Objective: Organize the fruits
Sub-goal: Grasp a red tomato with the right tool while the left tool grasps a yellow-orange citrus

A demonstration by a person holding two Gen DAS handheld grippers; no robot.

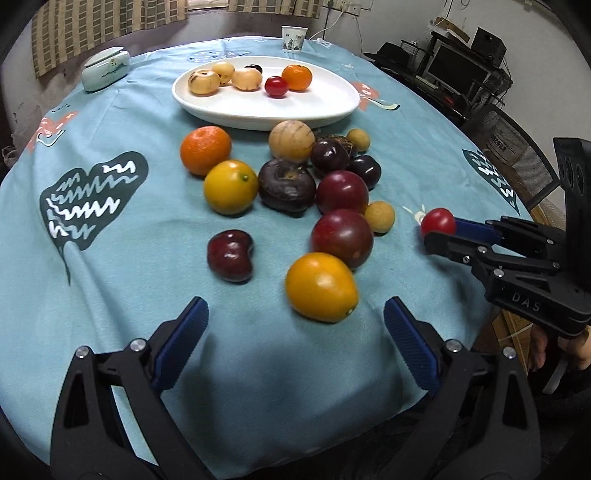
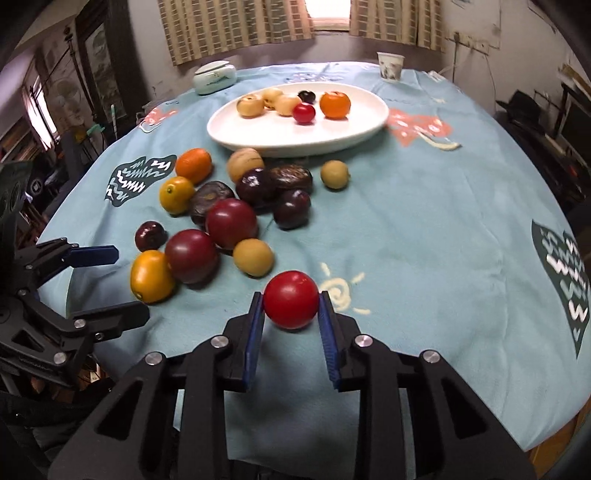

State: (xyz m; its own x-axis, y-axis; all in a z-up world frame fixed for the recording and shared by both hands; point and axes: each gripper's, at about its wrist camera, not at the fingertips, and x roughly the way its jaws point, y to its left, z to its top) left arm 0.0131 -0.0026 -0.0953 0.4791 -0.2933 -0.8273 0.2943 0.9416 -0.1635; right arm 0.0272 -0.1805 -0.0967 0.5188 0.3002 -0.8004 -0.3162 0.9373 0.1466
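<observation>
A blue cloth (image 2: 424, 221) covers the round bench. At lower left of the right-wrist view my left gripper (image 2: 125, 284) hangs wide and empty; at lower centre my right gripper (image 2: 291, 306) pinches a red tomato (image 2: 291, 299), the white plate (image 2: 343, 136) straight ahead, upper centre.

A lived-in home room — curtains (image 2: 236, 26), cloth-covered round table (image 2: 424, 221), cluttered computer desk (image 1: 461, 74), teacup (image 1: 293, 38).

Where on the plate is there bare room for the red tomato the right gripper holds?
Free: the white plate's near half, in front of its fruit row, and its right end beyond the orange. Crowded: the back row, and the loose fruit pile under the near rim.
</observation>
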